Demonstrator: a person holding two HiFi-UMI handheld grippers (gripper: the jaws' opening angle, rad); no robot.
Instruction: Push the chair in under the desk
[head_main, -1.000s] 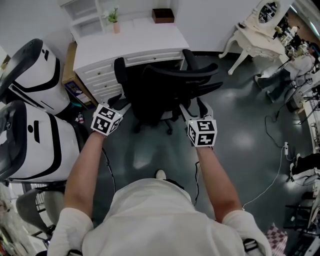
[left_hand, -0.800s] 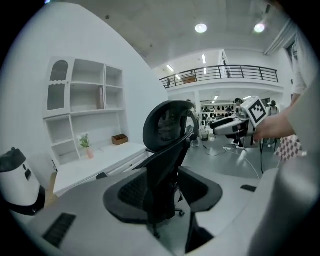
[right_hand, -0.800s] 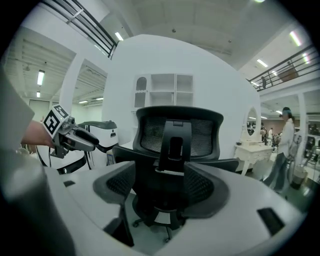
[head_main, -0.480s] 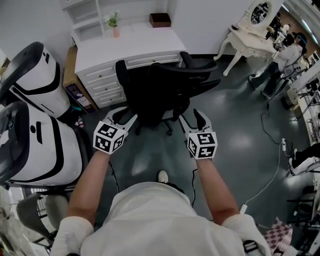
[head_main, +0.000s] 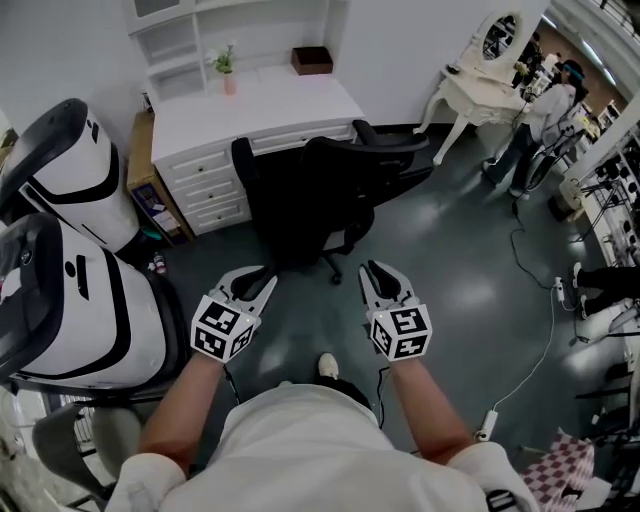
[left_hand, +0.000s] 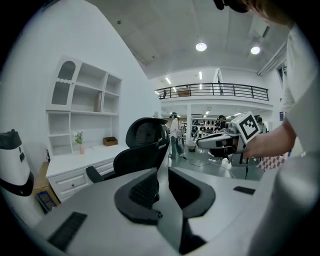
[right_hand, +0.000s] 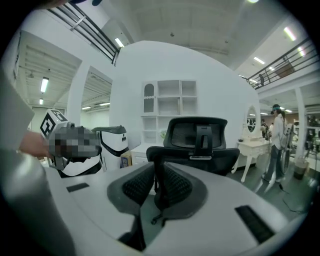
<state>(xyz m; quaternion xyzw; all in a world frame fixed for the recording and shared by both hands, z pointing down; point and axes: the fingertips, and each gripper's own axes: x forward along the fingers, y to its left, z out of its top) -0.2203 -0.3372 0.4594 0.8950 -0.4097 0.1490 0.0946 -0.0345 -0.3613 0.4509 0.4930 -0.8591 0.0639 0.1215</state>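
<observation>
Floor (head_main: 300, 325): left hand-held gripper (head_main: 254, 280), right hand-held gripper (head_main: 383, 274) level, closing narrow, empty, off chair (head_main: 310, 200).

Black mesh office chair (head_main: 318, 195) stands upright — close against the white desk (head_main: 255, 105); backrest facing outward.

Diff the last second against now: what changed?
The left gripper and right gripper came off the chair back and drew toward the person; their jaws have just been closing, with nothing between them. The chair stays pushed in at the desk.
</observation>
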